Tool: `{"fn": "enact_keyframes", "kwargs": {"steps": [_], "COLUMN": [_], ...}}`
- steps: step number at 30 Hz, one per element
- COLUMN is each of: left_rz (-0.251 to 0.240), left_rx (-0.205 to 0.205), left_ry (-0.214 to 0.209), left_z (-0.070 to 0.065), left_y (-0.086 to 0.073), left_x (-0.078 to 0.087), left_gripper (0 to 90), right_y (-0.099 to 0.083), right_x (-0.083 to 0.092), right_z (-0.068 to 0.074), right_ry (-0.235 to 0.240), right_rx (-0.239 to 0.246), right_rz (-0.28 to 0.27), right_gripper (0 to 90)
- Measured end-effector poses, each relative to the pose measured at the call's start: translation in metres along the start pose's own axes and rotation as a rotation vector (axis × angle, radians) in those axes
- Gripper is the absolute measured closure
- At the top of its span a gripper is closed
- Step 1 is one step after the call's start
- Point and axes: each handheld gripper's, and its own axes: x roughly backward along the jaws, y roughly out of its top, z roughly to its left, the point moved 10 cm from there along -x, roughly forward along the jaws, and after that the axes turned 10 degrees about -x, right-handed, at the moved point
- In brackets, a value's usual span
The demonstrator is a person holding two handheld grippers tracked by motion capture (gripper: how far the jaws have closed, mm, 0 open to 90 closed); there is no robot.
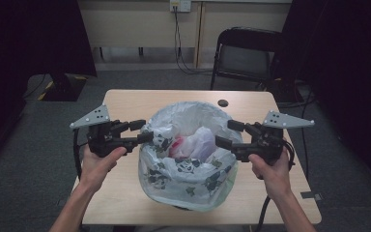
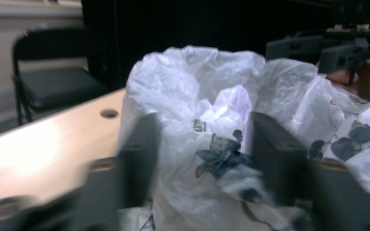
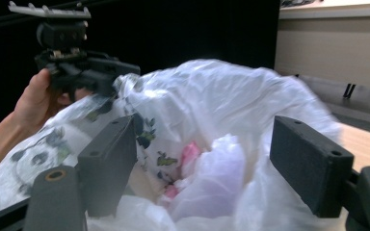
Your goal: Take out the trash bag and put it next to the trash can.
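Grey carpet surrounded one light wooden desk (image 1: 125, 193), with one black folding chair (image 1: 244, 55) beyond its far edge, dark curtains on both sides, and a wall socket (image 1: 180, 5) with cables hanging behind.

One bin lined with a white bag (image 1: 188, 159) stood near the middle of the desk, reaching toward the near edge. The bag carried a dark leaf print; no writing on it could be read. Inside lay crumpled white plastic (image 1: 200, 140) with something pink (image 1: 178, 143) beside it. One dark round hole (image 1: 222, 103) sat in the desk near the far edge, toward the right corner.

Two hand-held grippers were at the bag. The left hand-held gripper (image 1: 147, 131), held by the left hand (image 1: 99, 162), had its jaws spread, one to either side of the bag's left rim; in the left gripper view the printed plastic bulged between the two blurred jaws (image 2: 200, 159), and whether they touched it could not be told. The right hand-held gripper (image 1: 229, 134), held by the right hand (image 1: 270, 169), also had its jaws spread at the bag's right rim; in the right gripper view the bag's opening and the pink item showed between its jaws (image 3: 200, 159), which were well apart. Each gripper bore one grey three-cornered plate.

Bare desk lay open along the far edge and at both near corners; the strips left and right of the bag were narrower, with the hands hanging over the side edges.
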Motion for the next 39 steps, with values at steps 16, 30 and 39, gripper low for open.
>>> {"fn": "enact_keyframes", "kwargs": {"steps": [16, 30, 39], "left_rz": [-0.049, -0.134, -0.172], "left_rx": [-0.081, -0.168, -0.167], "left_ry": [0.022, -0.025, -0.011], "left_z": [-0.011, -0.043, -0.035], "left_y": [0.031, 0.09, 0.107], "left_x": [0.006, 0.006, 0.017], "left_gripper": [87.2, 87.8, 88.1], "right_y": [0.016, 0.061, 0.049], "right_x": [-0.023, -0.072, -0.098], "right_z": [0.028, 0.099, 0.103], "right_ry": [0.049, 0.241, 0.297], "right_rx": [0.057, 0.119, 0.12], "right_rz": [0.025, 0.066, 0.154], "right_gripper": [20.5, 15.6, 30.2]}}
